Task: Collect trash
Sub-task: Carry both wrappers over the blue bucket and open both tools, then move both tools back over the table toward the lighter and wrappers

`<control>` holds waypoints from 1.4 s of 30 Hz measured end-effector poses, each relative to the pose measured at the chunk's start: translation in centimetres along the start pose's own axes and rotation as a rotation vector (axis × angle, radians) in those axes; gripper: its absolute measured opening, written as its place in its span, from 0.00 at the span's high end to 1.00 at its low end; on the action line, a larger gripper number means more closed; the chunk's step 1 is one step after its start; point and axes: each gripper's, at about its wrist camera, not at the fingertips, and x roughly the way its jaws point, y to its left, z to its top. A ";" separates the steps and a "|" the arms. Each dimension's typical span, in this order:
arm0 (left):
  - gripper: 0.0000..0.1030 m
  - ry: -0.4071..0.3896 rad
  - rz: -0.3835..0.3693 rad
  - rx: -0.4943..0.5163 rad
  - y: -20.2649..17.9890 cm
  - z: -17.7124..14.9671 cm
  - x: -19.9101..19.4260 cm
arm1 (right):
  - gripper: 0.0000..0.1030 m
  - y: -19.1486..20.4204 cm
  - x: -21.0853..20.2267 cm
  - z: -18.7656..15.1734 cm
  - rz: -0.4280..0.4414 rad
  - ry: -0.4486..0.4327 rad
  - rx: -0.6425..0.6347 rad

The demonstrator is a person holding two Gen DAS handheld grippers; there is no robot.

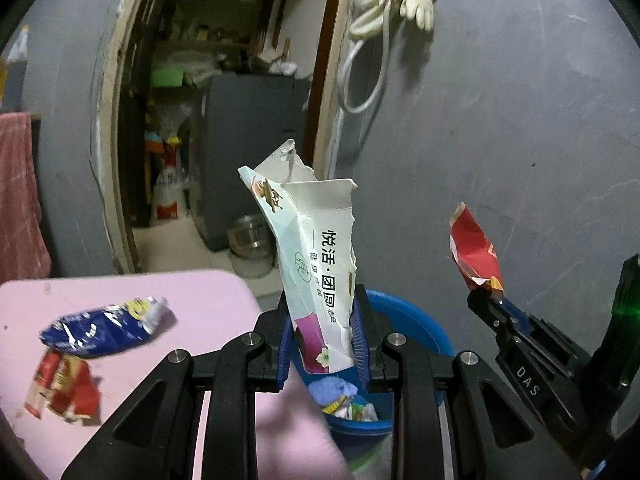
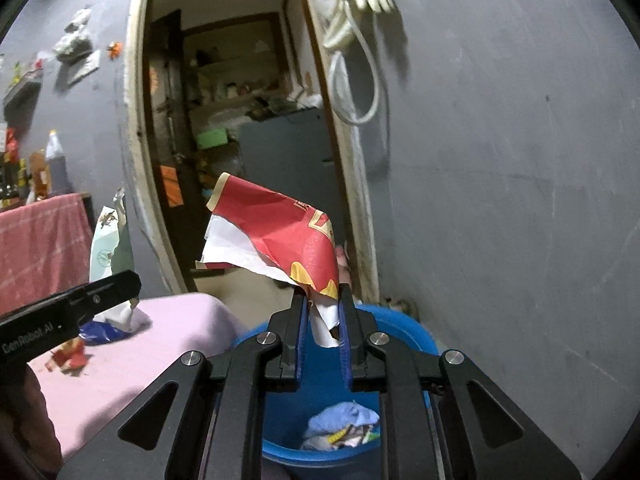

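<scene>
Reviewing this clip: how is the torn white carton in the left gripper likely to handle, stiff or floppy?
The white carton probably holds some stiffness: it stands upright above the left gripper without drooping. It looks light, being flattened and torn open. Its ragged top edge suggests it would crumple or tear under a harder squeeze.

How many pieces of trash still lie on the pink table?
2: a blue wrapper near the table's left side and a red wrapper just in front of it. More could be hidden behind the grippers.

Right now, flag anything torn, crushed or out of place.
The white carton in the left tool is torn open and crushed. A blue wrapper and a red packet still litter the pink table.
</scene>
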 end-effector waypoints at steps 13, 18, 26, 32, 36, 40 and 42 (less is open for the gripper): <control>0.77 0.295 -0.016 -0.073 -0.1 -2.0 7.9 | 0.83 -2.4 4.0 -2.2 -0.020 0.215 0.048; 0.76 0.355 -0.017 -0.106 0.7 -2.9 9.5 | 0.79 -3.0 5.0 -2.5 -0.011 0.266 0.071; 0.69 0.394 -0.014 -0.141 1.5 -3.3 9.9 | 0.71 -3.0 5.7 -3.0 0.008 0.321 0.073; 0.63 0.402 -0.015 -0.155 1.5 -3.4 9.7 | 0.65 -3.1 5.4 -2.9 0.012 0.329 0.083; 0.61 0.388 -0.015 -0.157 1.5 -3.2 9.2 | 0.63 -3.0 5.4 -2.8 0.009 0.321 0.083; 0.60 0.336 -0.010 -0.163 2.0 -2.8 8.2 | 0.57 -2.9 4.8 -2.3 0.000 0.267 0.096; 0.56 0.306 -0.008 -0.165 2.2 -2.5 7.5 | 0.54 -2.9 4.4 -1.9 -0.002 0.232 0.098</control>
